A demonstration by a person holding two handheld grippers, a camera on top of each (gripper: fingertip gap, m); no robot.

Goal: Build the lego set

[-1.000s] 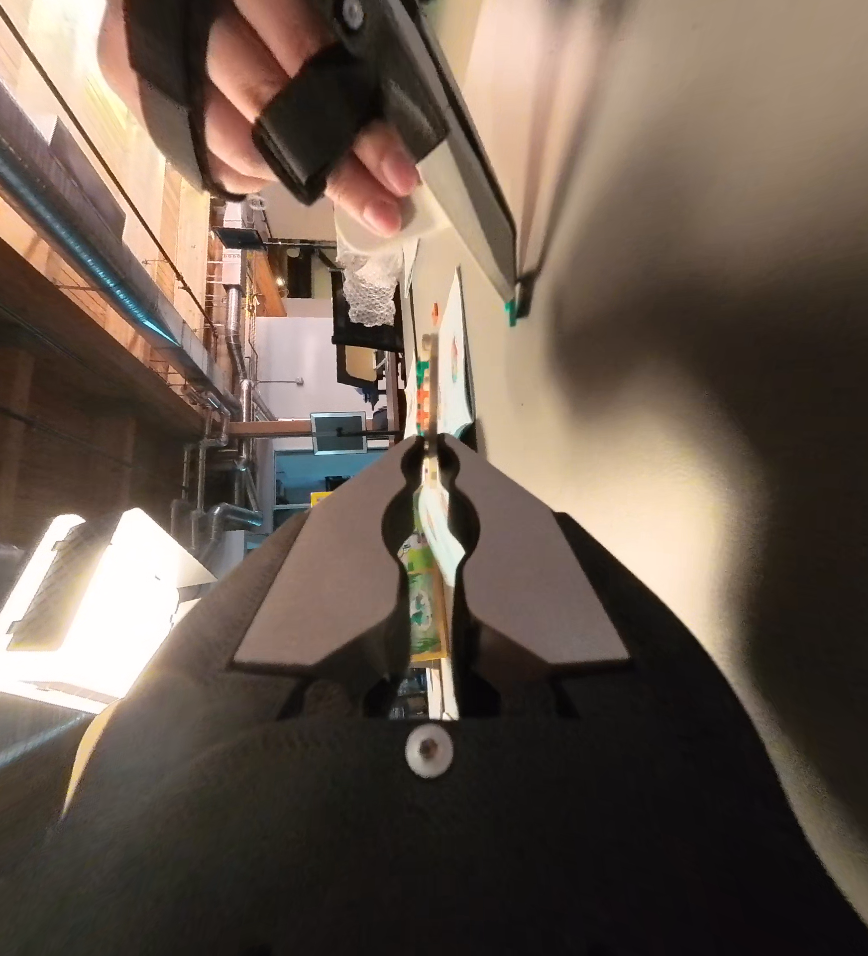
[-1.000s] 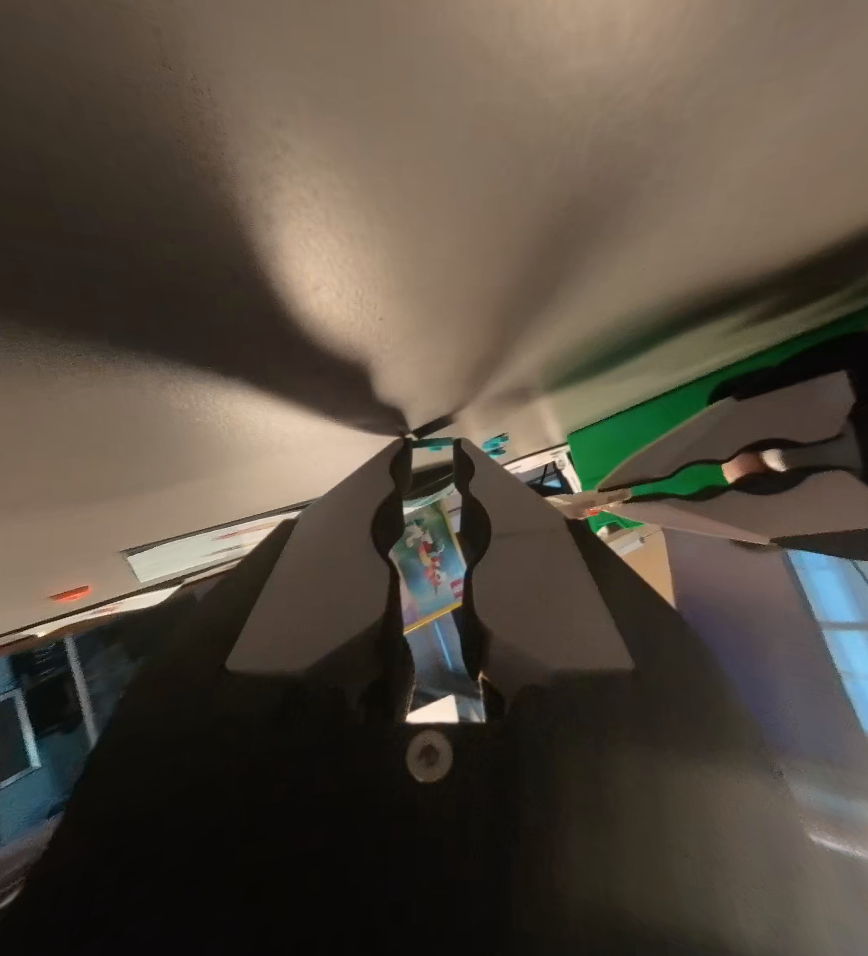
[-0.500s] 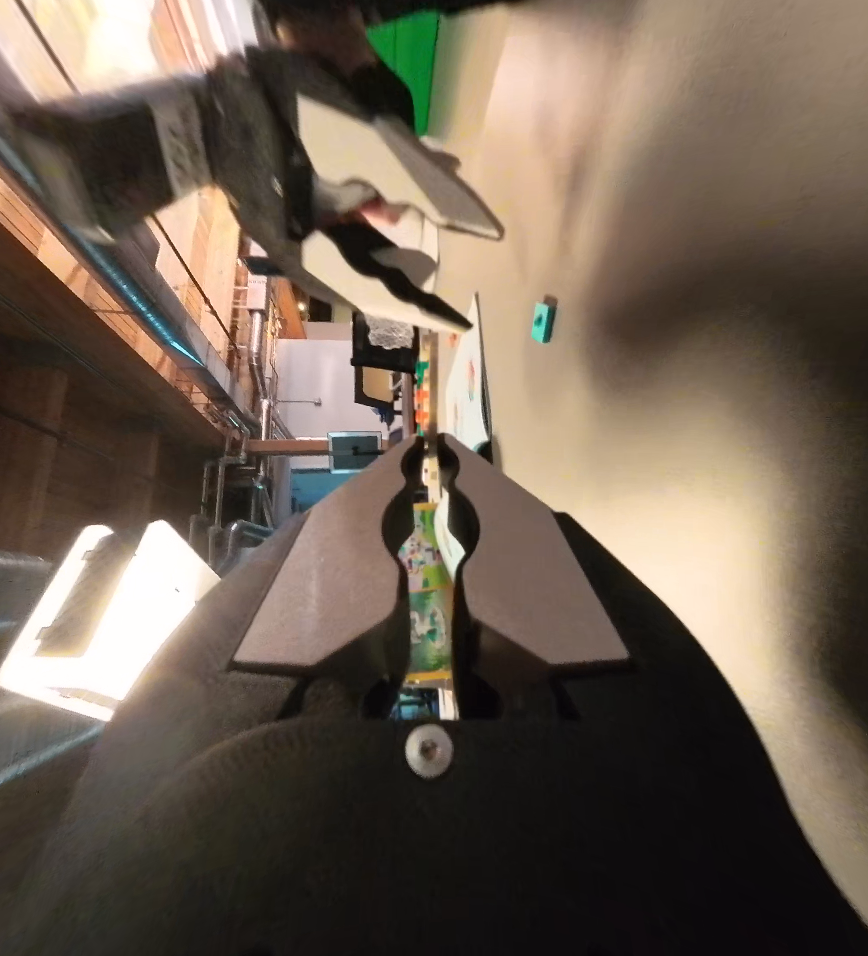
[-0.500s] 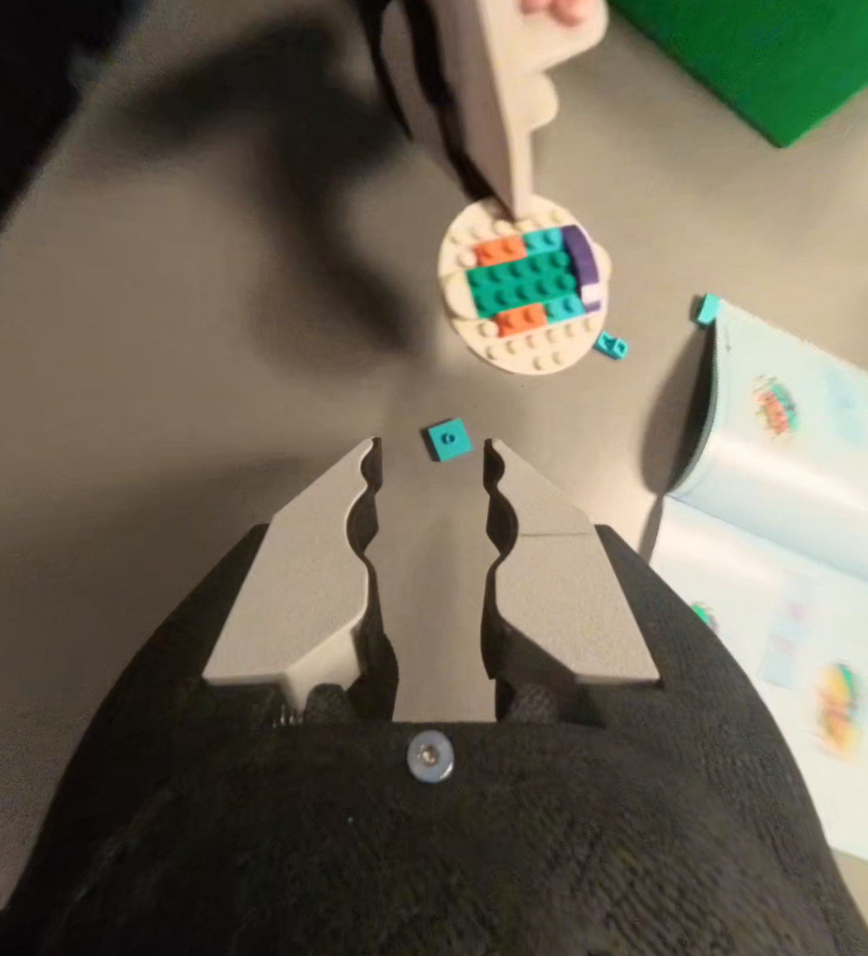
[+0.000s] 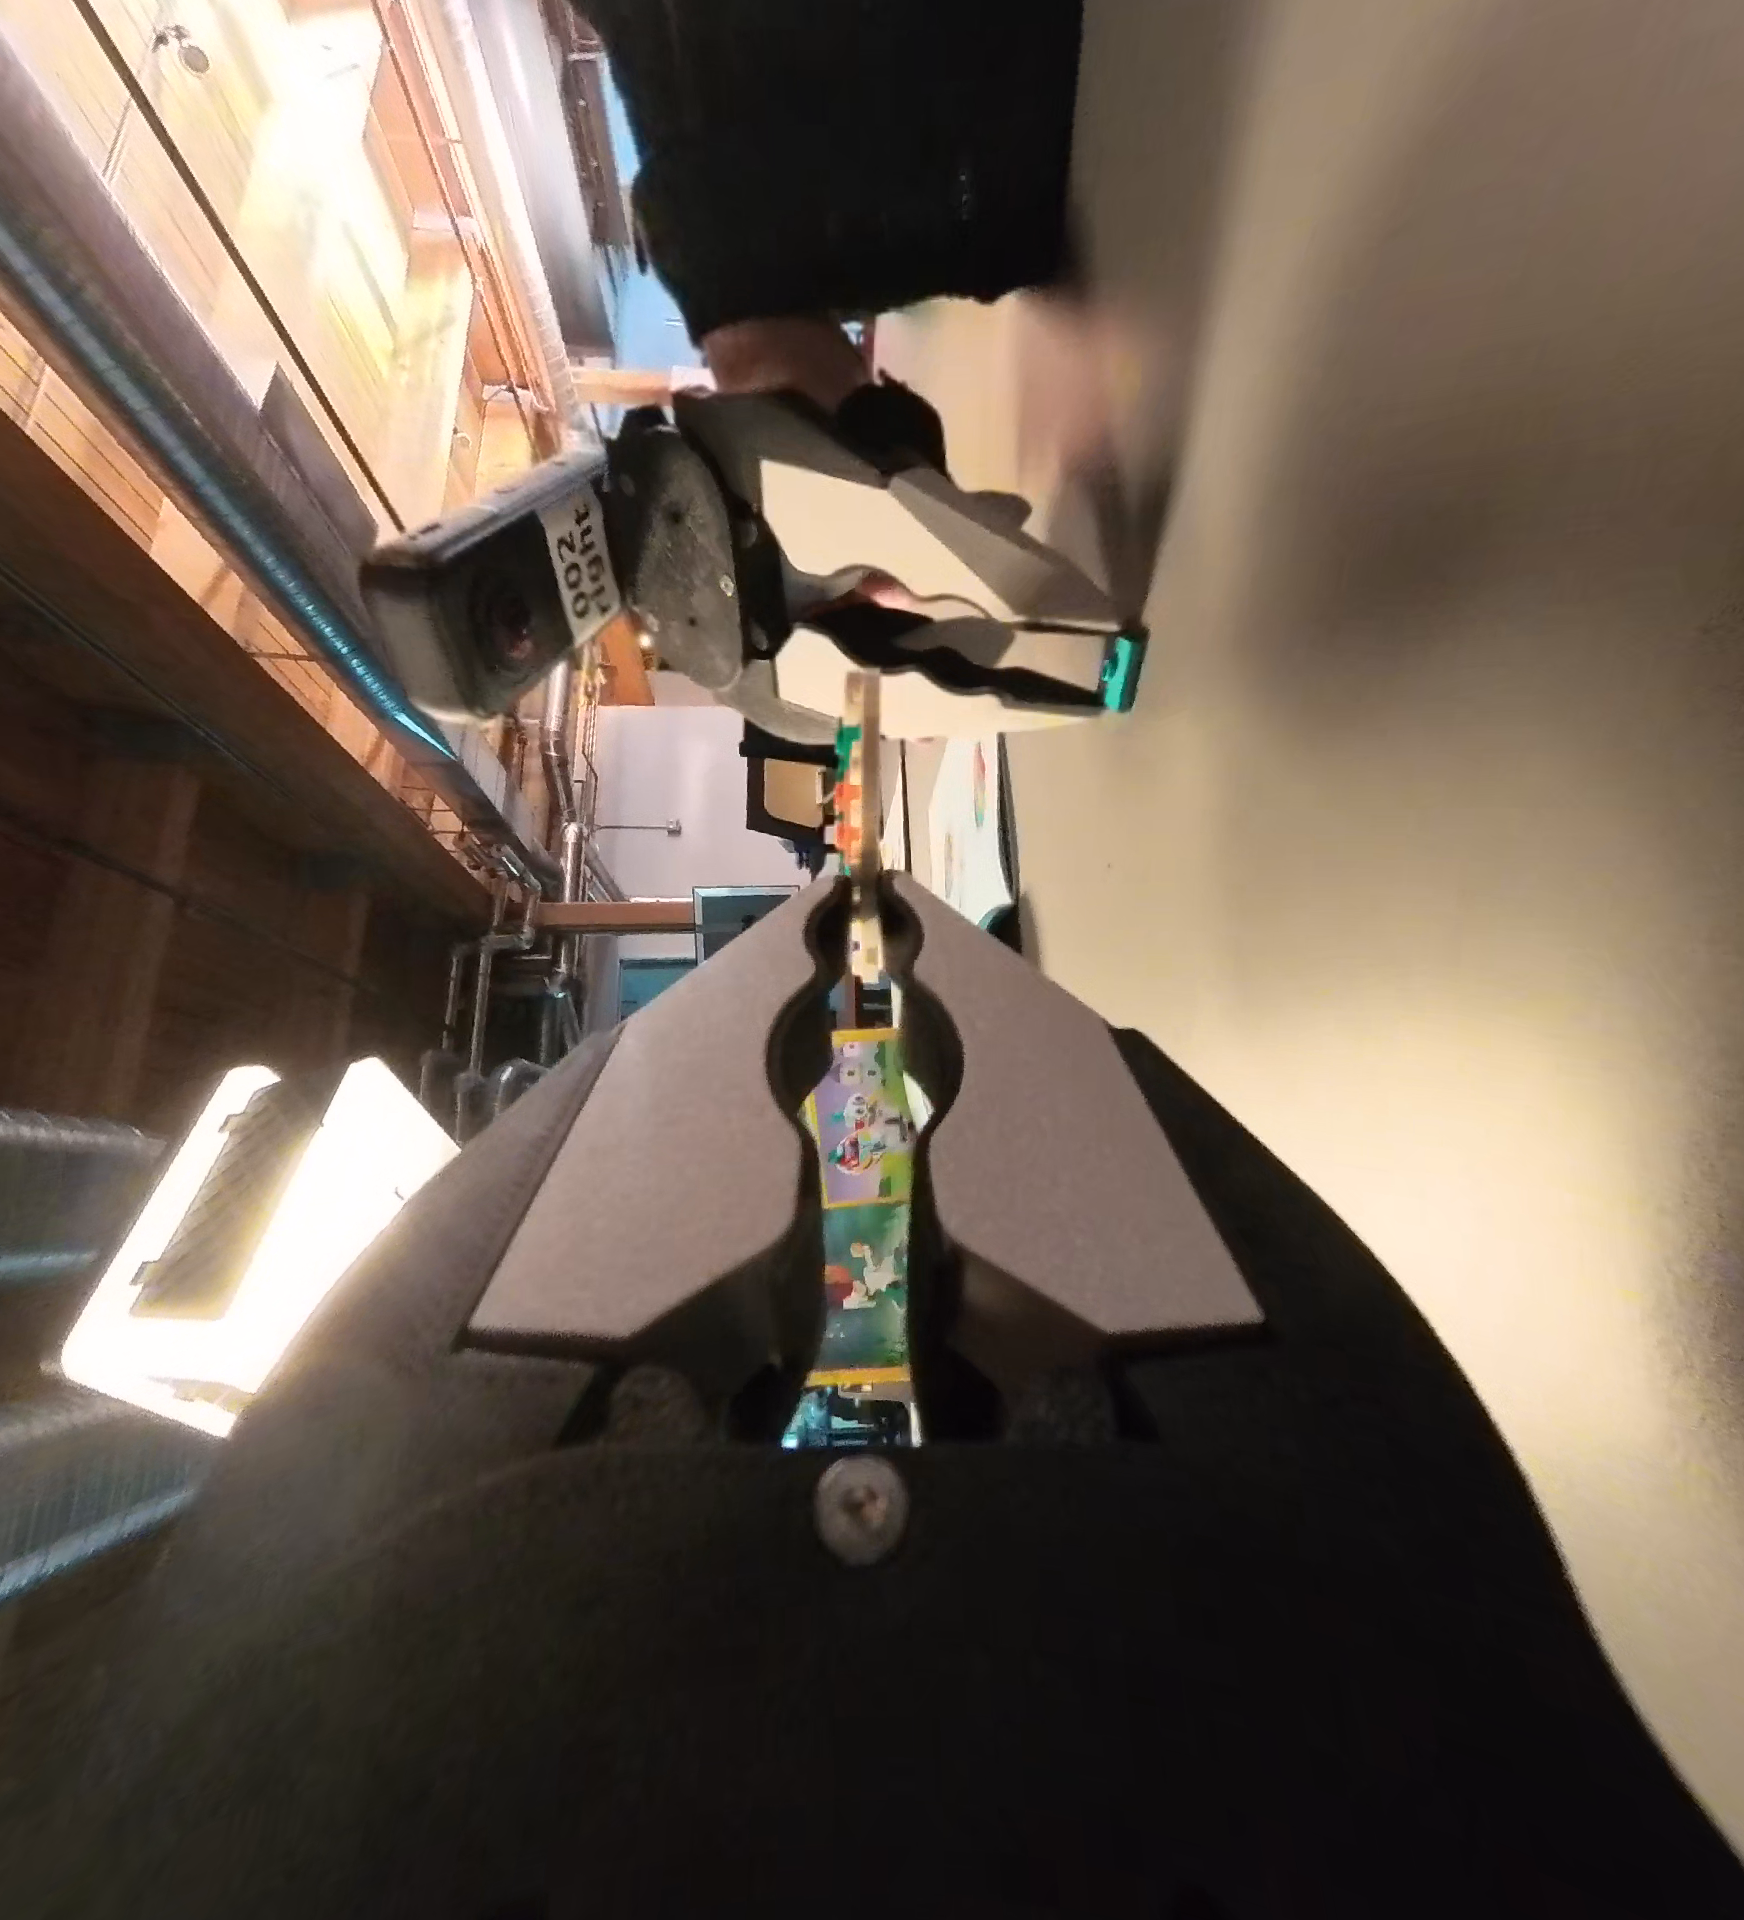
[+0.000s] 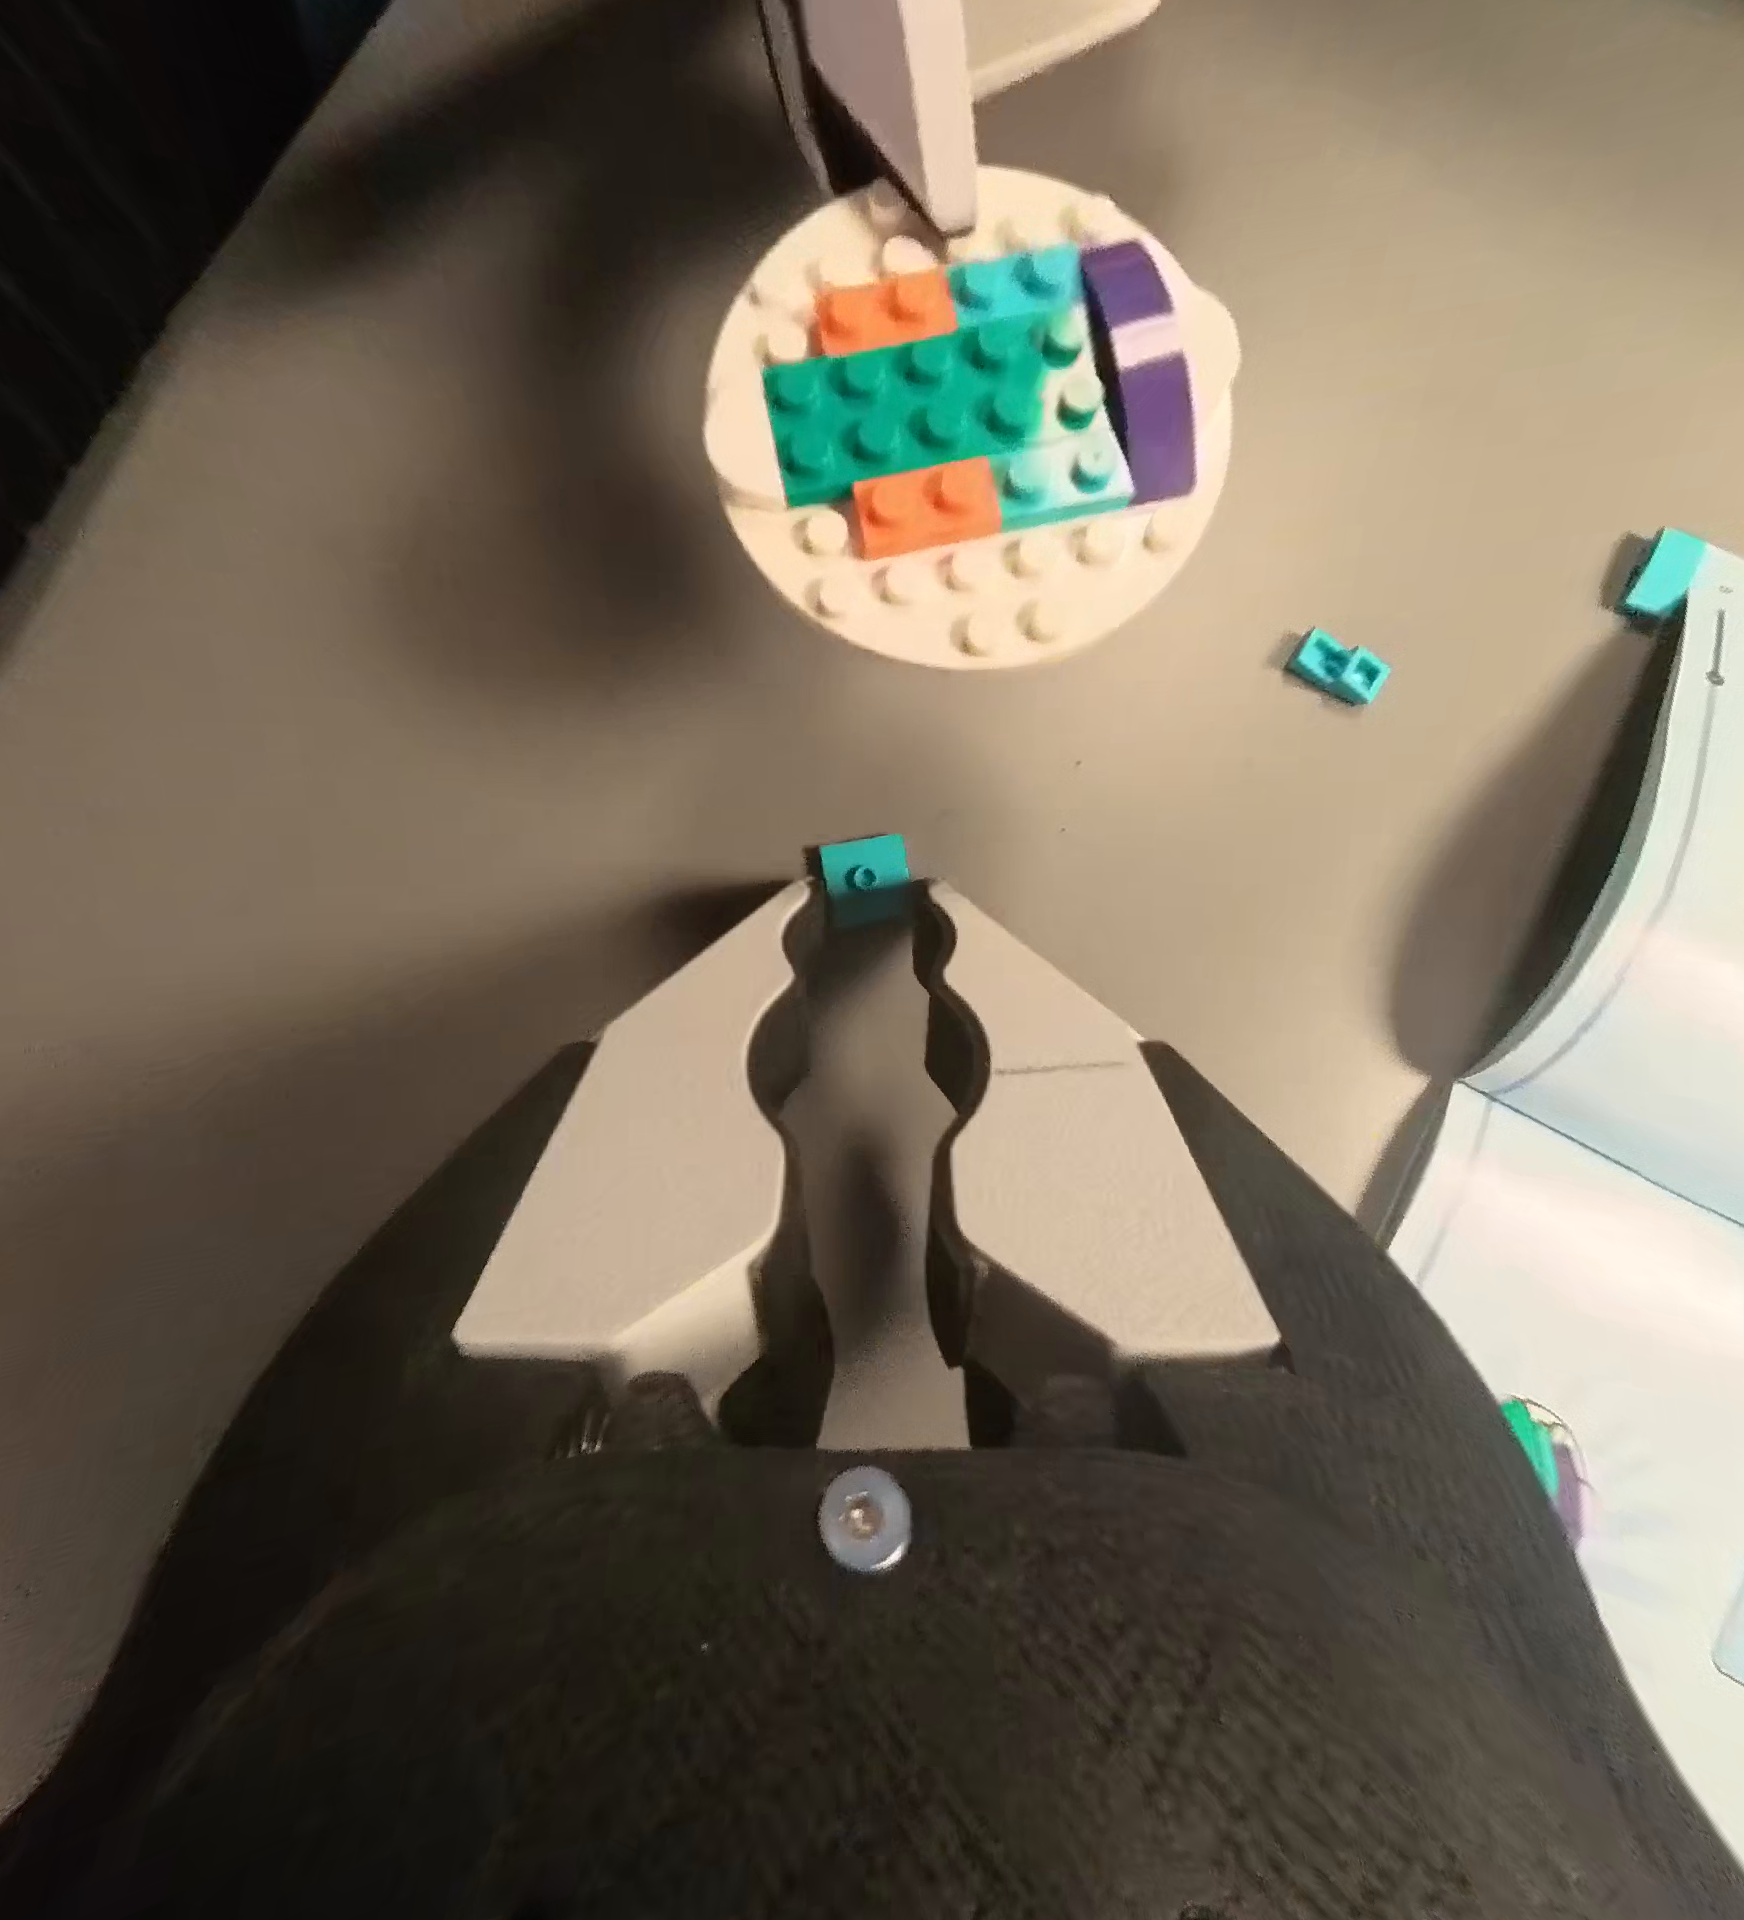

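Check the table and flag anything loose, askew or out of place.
Two teal pieces lie loose on the table: one right of the round plate, upside down, and one at the booklet's corner. The booklet page curls up. The right gripper is pinching a third teal piece.

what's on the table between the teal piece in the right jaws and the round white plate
Nothing: in the right wrist view, bare grey table separates the small teal piece from the round white plate.
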